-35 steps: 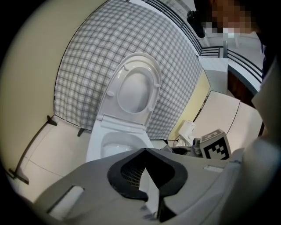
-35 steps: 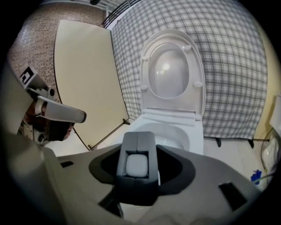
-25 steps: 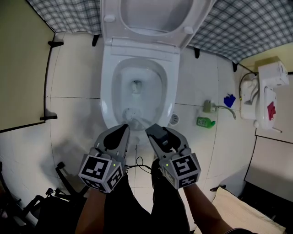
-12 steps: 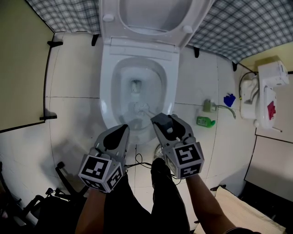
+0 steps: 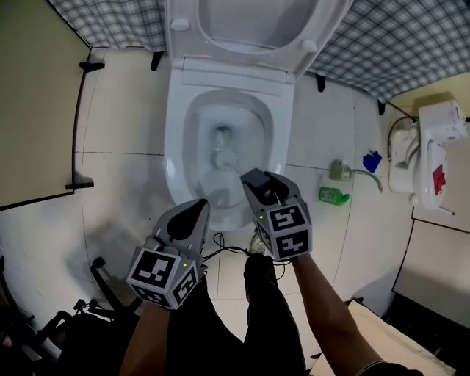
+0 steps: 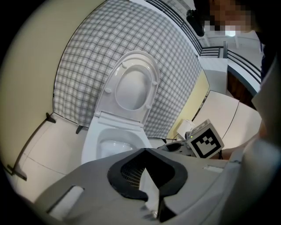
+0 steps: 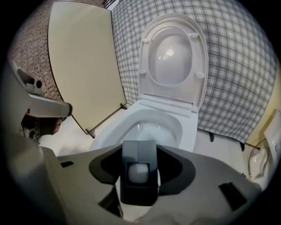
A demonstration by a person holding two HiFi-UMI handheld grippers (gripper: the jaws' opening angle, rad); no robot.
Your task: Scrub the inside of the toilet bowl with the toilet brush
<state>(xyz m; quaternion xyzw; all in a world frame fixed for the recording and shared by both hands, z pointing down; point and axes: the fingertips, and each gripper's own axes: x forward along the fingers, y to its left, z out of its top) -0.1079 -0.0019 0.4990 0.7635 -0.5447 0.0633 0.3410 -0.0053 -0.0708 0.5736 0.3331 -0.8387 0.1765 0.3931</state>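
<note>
The white toilet (image 5: pixel 176 147) stands with its lid (image 5: pixel 253 22) up and the bowl open. My right gripper (image 5: pixel 258 183) hangs over the bowl's front rim, shut on the dark grey handle of the toilet brush (image 7: pixel 139 172). The brush head (image 5: pixel 226 157) sits low inside the bowl, near the drain. In the right gripper view the bowl (image 7: pixel 153 127) lies straight beyond the jaws. My left gripper (image 5: pixel 192 213) hovers in front of the toilet, left of the right one, jaws together with nothing in them. The left gripper view shows the toilet (image 6: pixel 94 140) and the right gripper's marker cube (image 6: pixel 205 141).
A green bottle (image 5: pixel 332 195) and a blue item (image 5: pixel 371 160) lie on the tiled floor right of the toilet, with a white unit (image 5: pixel 433 139) beyond. A beige partition (image 5: pixel 37 110) stands at the left. Cables (image 5: pixel 220 246) trail at my feet.
My right gripper has moved forward and down toward the bowl, carrying the brush head from the bowl's front wall deeper toward the drain. The left gripper has stayed in place.
</note>
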